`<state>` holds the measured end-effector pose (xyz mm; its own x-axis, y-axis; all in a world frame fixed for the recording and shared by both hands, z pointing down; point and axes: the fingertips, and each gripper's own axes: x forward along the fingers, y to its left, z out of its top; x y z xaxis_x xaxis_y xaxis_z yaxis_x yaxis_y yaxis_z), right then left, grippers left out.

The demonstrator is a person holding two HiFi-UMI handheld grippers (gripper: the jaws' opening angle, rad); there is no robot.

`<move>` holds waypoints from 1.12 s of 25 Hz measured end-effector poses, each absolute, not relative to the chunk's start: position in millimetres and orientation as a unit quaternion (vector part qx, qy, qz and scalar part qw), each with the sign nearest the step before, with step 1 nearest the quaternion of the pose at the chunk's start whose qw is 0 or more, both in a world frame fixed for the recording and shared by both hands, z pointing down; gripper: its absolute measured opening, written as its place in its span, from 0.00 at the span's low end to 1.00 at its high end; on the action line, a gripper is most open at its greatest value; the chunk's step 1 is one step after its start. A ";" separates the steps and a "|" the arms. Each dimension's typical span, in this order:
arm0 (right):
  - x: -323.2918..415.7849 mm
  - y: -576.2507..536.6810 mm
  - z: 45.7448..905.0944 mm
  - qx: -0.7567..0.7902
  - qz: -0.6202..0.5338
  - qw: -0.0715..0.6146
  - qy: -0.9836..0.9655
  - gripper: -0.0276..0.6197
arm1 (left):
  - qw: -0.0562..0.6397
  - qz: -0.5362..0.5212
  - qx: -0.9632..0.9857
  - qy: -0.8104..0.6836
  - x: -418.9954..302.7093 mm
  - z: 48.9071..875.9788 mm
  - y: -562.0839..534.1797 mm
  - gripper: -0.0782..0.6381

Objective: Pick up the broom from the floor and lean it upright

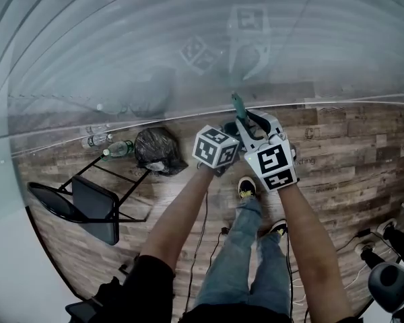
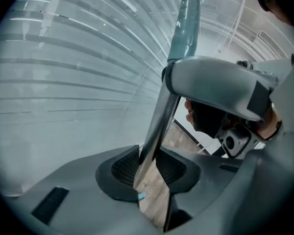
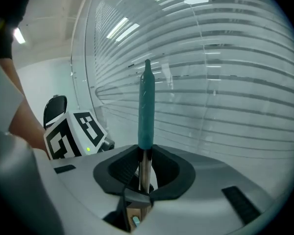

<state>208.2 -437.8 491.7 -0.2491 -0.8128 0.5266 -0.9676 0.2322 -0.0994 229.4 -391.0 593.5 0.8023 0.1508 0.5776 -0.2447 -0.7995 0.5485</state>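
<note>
- The broom handle (image 3: 146, 106) stands about upright before the striped glass wall (image 1: 121, 46), teal grip on top.
- The right gripper (image 3: 143, 173) is clamped just under that grip.
- The left gripper (image 2: 149, 166) is clamped lower on the metal shaft.

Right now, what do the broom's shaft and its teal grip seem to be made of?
The broom shaft looks like metal tube: smooth and silvery, with a bright streak along its length. The teal grip is probably a plastic or rubber sleeve: smooth, faintly shiny, slightly wider than the shaft. Which of the two cannot be told.
</note>
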 end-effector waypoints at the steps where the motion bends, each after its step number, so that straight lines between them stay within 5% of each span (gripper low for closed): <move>1: 209.7 -440.0 492.2 0.587 0.212 0.183 -0.759 0.18 | 0.320 0.309 0.895 -0.032 229.8 593.7 -393.9 0.26; 5: 211.5 -446.1 494.4 0.587 0.205 0.196 -0.759 0.18 | 0.328 0.292 0.897 -0.049 230.9 594.4 -402.3 0.27; 12: 216.2 -448.5 495.3 0.588 0.202 0.192 -0.759 0.25 | 0.314 0.269 0.907 -0.073 229.3 591.2 -415.9 0.43; 28: 220.4 -415.9 482.7 0.586 0.201 0.176 -0.765 0.26 | 0.299 0.276 0.910 -0.085 215.4 586.5 -407.2 0.44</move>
